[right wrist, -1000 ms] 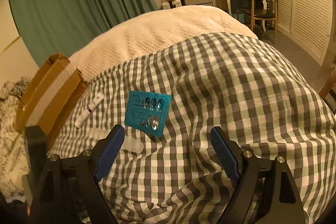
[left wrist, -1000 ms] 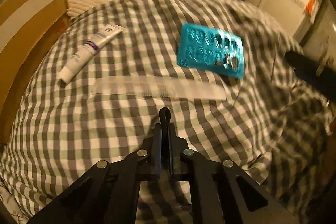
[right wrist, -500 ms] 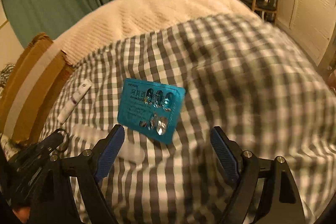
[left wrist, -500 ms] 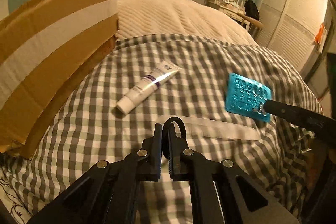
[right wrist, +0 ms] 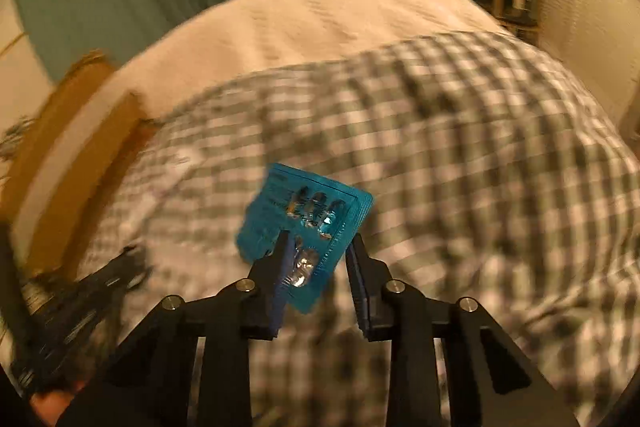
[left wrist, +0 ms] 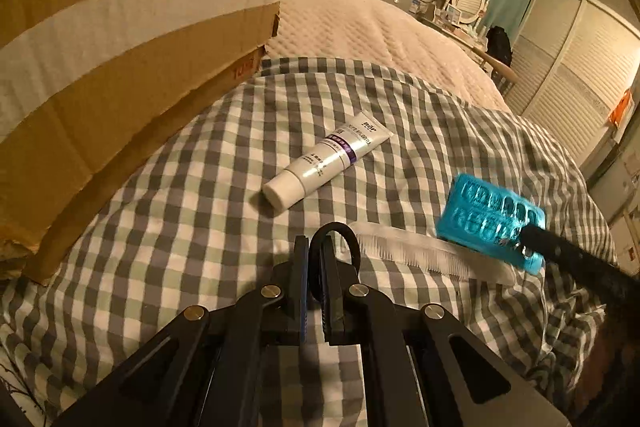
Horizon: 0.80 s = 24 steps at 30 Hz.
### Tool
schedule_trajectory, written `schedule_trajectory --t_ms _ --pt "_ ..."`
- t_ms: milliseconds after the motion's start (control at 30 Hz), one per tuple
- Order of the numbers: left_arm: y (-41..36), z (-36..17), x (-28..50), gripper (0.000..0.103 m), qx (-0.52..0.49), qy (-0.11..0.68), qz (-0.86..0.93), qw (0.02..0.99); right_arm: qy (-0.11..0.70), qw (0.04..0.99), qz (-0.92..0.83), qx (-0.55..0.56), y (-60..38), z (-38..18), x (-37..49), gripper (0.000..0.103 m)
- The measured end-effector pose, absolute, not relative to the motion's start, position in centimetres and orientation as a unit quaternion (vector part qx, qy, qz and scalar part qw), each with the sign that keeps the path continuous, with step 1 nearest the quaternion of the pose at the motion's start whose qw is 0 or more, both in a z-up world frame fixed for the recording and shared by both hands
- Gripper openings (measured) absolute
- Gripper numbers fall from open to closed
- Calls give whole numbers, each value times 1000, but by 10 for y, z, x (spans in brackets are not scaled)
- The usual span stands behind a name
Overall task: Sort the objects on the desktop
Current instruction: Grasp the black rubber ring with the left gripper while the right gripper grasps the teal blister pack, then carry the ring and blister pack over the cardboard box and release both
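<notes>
The blue pill pack [right wrist: 304, 227] sits tilted between the fingers of the right claw [right wrist: 318, 247], lifted at one corner off the checked blanket [right wrist: 460, 167]. The claw's jaws are closing on it; one finger lies over the pack's face and the other stands just beside its edge, so I cannot tell whether the pads already press it. A thin flat sheet like this is best pinched by its edge, which is probably why the claw comes in steeply at one end.

From the left wrist view the same pack [left wrist: 492, 223] overlaps the far end of a clear comb [left wrist: 424, 255], which lies on the blanket [left wrist: 200, 207]. Beyond the comb rests a white tube [left wrist: 328, 159], cap end toward the camera, apart from both.

The left claw [left wrist: 316, 283] is clamped on a small black ring [left wrist: 336, 239], perhaps a hair tie, with the loop sticking out past the fingertips.

Left of the tube stands a cardboard box [left wrist: 120, 75] on the bed, its taped flap raised. It looks like the place for sorted things, but its inside is hidden here, so what it holds cannot be told.
</notes>
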State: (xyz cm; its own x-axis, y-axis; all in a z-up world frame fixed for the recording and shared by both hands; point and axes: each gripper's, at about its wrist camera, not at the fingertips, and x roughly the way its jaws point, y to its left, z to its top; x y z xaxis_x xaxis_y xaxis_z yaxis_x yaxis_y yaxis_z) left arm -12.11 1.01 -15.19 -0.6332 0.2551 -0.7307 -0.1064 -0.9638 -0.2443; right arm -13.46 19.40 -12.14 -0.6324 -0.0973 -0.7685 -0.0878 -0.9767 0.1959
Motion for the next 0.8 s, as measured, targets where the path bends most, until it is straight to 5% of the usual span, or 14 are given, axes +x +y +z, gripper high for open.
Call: schedule_trajectory --t_ms 367,800 --pt "-2 -163 -123 5 -431 -114 891 86 -77 65 -907 408 139 -115 -123 10" --pt "-6 -162 -120 5 -423 -126 893 89 -37 126 -903 409 94 -124 -149 9"
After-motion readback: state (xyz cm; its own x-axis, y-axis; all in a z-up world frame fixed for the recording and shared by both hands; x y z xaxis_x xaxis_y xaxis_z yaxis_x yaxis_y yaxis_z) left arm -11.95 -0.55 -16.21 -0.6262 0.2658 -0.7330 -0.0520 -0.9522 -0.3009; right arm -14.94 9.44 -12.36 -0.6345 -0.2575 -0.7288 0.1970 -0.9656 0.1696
